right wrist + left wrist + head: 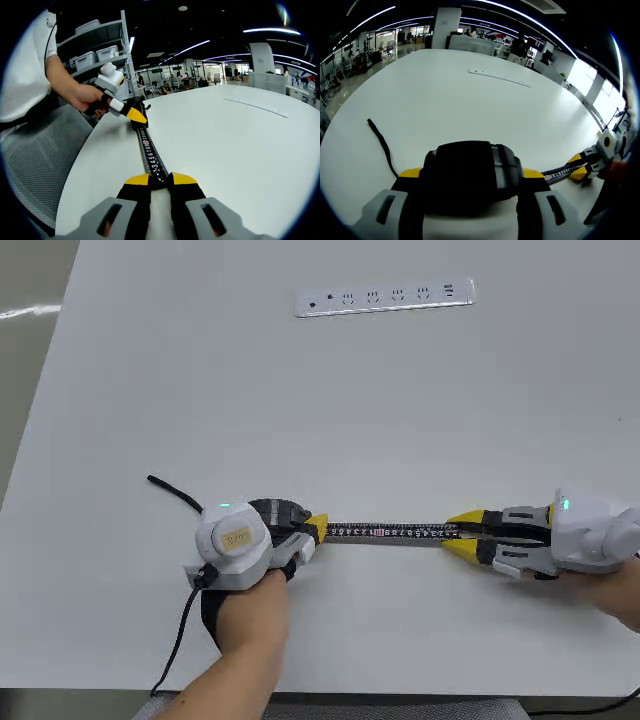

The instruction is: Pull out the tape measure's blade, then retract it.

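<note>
The black tape measure case [280,514] lies low over the white table, and my left gripper [312,530] is shut on it; in the left gripper view the case [470,172] sits between the yellow-tipped jaws. Its blade [385,531] runs out to the right, black with white numbers. My right gripper [462,533] is shut on the blade's end [159,176]. The blade [148,150] stretches from there back to the left gripper [134,114]. A black wrist strap [175,493] trails left from the case.
A white power strip [384,297] lies at the far side of the table [300,390]. A black cable [180,625] hangs off the near edge by the left hand. A grey mesh chair [35,170] stands by the table.
</note>
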